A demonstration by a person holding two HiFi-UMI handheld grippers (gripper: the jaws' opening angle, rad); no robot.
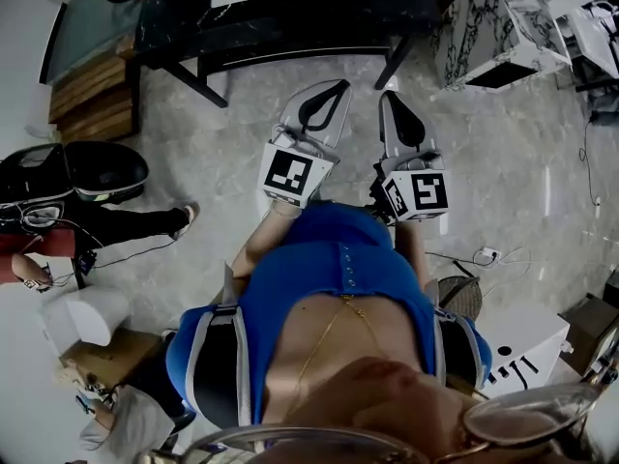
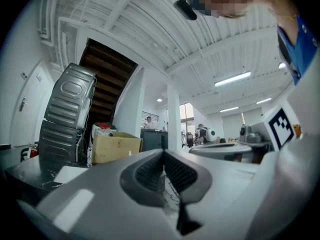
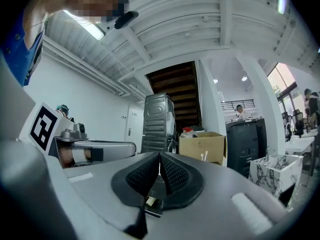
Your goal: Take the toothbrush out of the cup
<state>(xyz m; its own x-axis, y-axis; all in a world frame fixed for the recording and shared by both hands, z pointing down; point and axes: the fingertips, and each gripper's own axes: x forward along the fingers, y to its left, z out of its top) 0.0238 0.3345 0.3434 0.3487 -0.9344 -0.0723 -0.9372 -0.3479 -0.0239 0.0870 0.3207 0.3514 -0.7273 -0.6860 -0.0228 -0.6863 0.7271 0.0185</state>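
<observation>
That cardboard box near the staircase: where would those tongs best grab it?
Probably the thin top edge of its front wall, coming from above: the cardboard box looks open-topped and too broad to straddle. The left tongs and right tongs are shut, so they would open first.

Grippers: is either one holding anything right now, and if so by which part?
Nothing is held. The left gripper and the right gripper each have their jaws shut pad against pad, with nothing between them.
</observation>
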